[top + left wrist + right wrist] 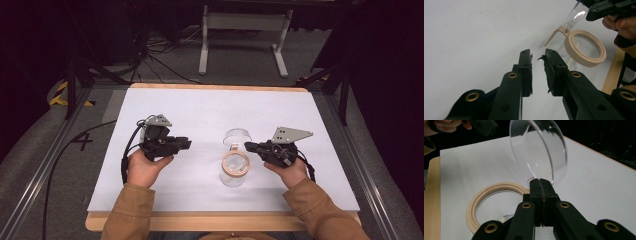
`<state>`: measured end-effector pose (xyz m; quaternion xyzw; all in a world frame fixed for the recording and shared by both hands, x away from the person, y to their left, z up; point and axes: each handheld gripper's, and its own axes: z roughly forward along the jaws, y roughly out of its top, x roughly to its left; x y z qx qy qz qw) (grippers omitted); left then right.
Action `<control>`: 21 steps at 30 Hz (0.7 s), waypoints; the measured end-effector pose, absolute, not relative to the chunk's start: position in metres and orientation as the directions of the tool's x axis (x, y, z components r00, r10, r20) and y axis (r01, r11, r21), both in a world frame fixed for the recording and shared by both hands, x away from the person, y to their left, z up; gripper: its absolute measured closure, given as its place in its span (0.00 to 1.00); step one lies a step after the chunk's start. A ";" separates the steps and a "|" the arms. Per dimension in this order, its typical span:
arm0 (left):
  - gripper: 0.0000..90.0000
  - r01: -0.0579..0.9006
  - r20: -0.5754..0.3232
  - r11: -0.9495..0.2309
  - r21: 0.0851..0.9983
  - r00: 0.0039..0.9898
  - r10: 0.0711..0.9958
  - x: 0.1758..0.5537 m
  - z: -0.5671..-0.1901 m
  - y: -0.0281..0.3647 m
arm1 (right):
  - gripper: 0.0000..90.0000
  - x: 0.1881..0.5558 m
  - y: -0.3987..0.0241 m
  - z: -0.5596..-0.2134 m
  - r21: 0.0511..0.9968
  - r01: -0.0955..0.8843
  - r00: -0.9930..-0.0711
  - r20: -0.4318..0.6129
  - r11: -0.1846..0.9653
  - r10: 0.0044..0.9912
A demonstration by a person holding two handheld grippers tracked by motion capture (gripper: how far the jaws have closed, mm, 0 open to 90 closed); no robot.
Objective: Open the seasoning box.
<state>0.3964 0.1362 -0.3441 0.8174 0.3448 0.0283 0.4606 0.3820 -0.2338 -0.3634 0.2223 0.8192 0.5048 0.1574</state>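
Observation:
A clear jar point(231, 178) lies on the white table cover, its beige ring mouth point(236, 163) facing up toward the camera. Its clear hinged lid point(237, 136) is swung up and back. My right gripper point(248, 146) is shut on the lid's edge; in the right gripper view the jaws point(540, 181) pinch the rim of the lid point(539, 147) above the beige ring point(474, 207). My left gripper point(187, 143) hovers to the jar's left, open by a narrow gap and empty point(538, 53). It points at the ring point(574, 50).
The white cover point(210, 107) spreads over a wooden tabletop whose edge point(220, 220) runs along the front. Metal rails flank the table. Behind it are a grey floor, cables and a white stand point(244, 35).

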 end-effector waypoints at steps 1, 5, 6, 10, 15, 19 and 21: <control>0.84 0.538 -0.272 -0.336 0.773 0.760 0.591 0.397 -0.344 0.136 | 1.00 0.382 -0.234 -0.363 0.898 0.203 -0.853 -0.034 0.392 0.521; 0.84 0.539 -0.272 -0.342 0.770 0.762 0.588 0.397 -0.344 0.134 | 1.00 0.379 -0.235 -0.362 0.901 0.194 -0.858 -0.036 0.388 0.512; 0.84 0.538 -0.272 -0.342 0.770 0.762 0.587 0.397 -0.344 0.133 | 0.99 0.378 -0.235 -0.361 0.902 0.191 -0.859 -0.038 0.388 0.511; 0.83 0.535 -0.273 -0.343 0.772 0.766 0.582 0.399 -0.344 0.132 | 0.99 0.375 -0.236 -0.360 0.903 0.180 -0.865 -0.044 0.391 0.500; 0.83 0.535 -0.275 -0.348 0.770 0.770 0.576 0.400 -0.344 0.130 | 0.99 0.373 -0.240 -0.356 0.906 0.173 -0.867 -0.047 0.387 0.496; 0.83 0.530 -0.271 -0.350 0.772 0.773 0.574 0.402 -0.343 0.128 | 0.99 0.371 -0.246 -0.353 0.910 0.176 -0.864 -0.040 0.376 0.502; 0.82 0.522 -0.251 -0.363 0.772 0.775 0.580 0.402 -0.342 0.128 | 0.99 0.370 -0.252 -0.348 0.911 0.178 -0.863 -0.037 0.372 0.504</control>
